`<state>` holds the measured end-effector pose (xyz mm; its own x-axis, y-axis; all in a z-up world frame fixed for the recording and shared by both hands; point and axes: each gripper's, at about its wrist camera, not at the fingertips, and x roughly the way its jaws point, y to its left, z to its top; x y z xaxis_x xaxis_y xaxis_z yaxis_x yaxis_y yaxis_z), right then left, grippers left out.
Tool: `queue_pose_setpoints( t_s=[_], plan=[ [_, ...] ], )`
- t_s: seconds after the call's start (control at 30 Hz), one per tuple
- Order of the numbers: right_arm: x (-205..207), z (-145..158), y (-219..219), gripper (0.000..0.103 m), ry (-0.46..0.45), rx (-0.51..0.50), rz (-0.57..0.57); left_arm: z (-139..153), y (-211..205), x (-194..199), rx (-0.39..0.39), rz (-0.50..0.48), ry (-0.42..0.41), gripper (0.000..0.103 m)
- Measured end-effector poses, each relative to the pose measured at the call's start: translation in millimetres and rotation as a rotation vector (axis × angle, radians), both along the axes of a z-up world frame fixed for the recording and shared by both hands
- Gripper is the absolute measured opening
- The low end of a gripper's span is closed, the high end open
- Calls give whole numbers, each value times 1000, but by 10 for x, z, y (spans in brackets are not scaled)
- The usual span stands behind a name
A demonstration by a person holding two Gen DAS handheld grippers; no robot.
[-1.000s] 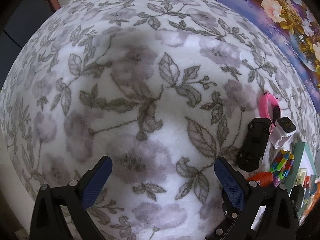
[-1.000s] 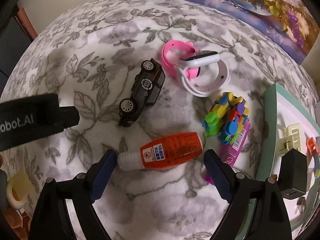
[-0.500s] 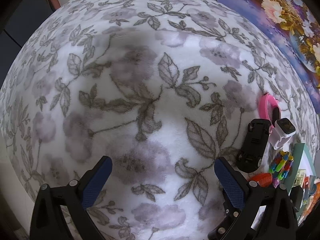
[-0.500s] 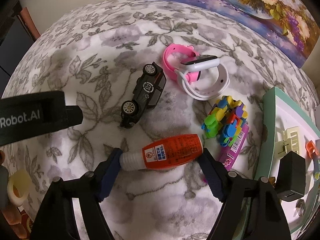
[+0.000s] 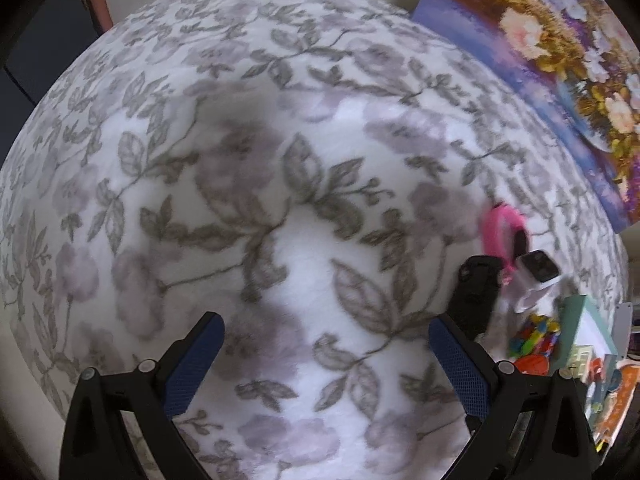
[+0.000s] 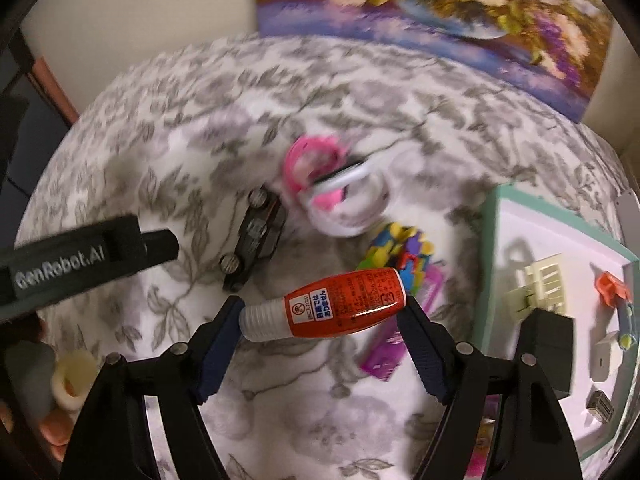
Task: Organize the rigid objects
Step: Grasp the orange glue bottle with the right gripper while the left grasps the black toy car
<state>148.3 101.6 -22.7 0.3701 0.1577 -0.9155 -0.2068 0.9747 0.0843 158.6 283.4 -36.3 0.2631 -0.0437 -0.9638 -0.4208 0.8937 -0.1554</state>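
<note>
Orange bottle (image 6: 342, 304) pinched end-to-end in my right gripper (image 6: 322, 316), clear of the blanket (image 6: 168, 184) | risk: smooth rounded ends could slip or pivot out | car (image 6: 256, 240), watches (image 6: 340, 188), blocks (image 6: 400, 252) below; tray (image 6: 490, 240) right, partly filled | left gripper (image 5: 326, 344) wide apart, empty.

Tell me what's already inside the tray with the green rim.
In the tray: a cream comb-like clip, a black block, an orange piece, a white piece, a small metal part. The right claw covers its near corner.
</note>
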Motion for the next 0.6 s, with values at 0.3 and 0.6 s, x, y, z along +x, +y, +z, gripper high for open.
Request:
queue_pose_setpoints(
  t_s=[0.3, 0.6],
  plan=[
    [18, 223, -471, 79, -58, 28, -134, 57, -334, 128, -57, -81, -78, 102],
    [41, 215, -772, 79, -43, 48, -195, -16, -651, 237, -38, -167, -120, 83]
  ],
)
